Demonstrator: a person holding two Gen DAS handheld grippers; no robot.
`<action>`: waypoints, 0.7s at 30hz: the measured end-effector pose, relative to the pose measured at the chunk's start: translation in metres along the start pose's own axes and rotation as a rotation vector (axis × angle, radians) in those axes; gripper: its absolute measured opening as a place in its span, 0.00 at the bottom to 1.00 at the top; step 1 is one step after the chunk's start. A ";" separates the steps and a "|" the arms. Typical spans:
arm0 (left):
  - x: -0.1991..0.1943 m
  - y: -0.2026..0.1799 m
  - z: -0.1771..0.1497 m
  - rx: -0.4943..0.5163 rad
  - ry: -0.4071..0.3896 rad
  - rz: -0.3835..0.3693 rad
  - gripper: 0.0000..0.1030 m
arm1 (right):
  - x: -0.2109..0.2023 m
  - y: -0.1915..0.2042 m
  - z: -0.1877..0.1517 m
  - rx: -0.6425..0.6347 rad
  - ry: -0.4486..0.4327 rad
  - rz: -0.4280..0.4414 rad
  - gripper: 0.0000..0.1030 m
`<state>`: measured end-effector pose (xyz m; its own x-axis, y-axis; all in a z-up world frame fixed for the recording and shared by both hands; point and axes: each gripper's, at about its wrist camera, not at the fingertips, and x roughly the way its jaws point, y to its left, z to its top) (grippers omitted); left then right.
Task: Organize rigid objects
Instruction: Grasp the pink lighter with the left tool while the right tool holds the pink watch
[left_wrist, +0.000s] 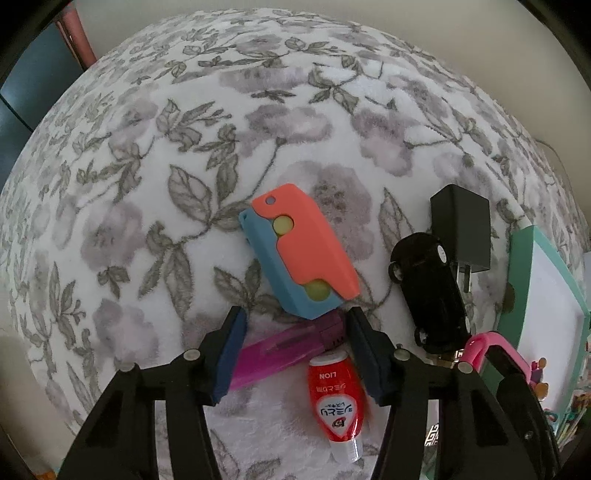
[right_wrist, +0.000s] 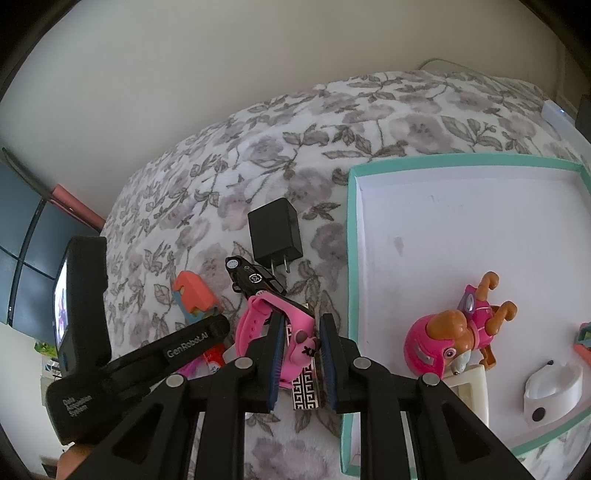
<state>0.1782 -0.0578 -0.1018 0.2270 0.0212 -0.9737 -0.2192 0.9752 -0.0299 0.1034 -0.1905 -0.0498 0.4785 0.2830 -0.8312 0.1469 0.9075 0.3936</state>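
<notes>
Right gripper (right_wrist: 302, 350) pinches the pink watch (right_wrist: 258, 325) just left of the teal-rimmed tray (right_wrist: 352, 258), while the left gripper (left_wrist: 295, 350), farther left of the tray, stands half spread over the purple lighter (left_wrist: 280, 350) and red tube (left_wrist: 336, 398), not visibly pressing either.

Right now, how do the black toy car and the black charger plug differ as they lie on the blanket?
The black toy car is long and rounded with white-hubbed wheels; the black charger plug is a plain block with two metal prongs. The car lies on its side, while the plug lies flat. The car sits nearer the pink watch; the plug lies farther out. Both are black and outside the teal box.
</notes>
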 end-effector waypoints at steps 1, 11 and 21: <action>-0.001 0.000 0.000 -0.002 0.006 -0.015 0.58 | 0.000 0.000 0.000 0.000 0.000 0.000 0.20; 0.003 0.025 0.003 -0.023 0.056 0.041 0.93 | 0.001 -0.002 0.000 0.014 0.011 0.009 0.20; 0.003 0.069 -0.011 -0.079 0.108 0.053 0.95 | -0.002 -0.002 0.001 0.032 0.013 0.055 0.20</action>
<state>0.1529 0.0072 -0.1096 0.1109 0.0446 -0.9928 -0.3030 0.9530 0.0090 0.1028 -0.1931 -0.0491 0.4751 0.3366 -0.8130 0.1484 0.8801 0.4511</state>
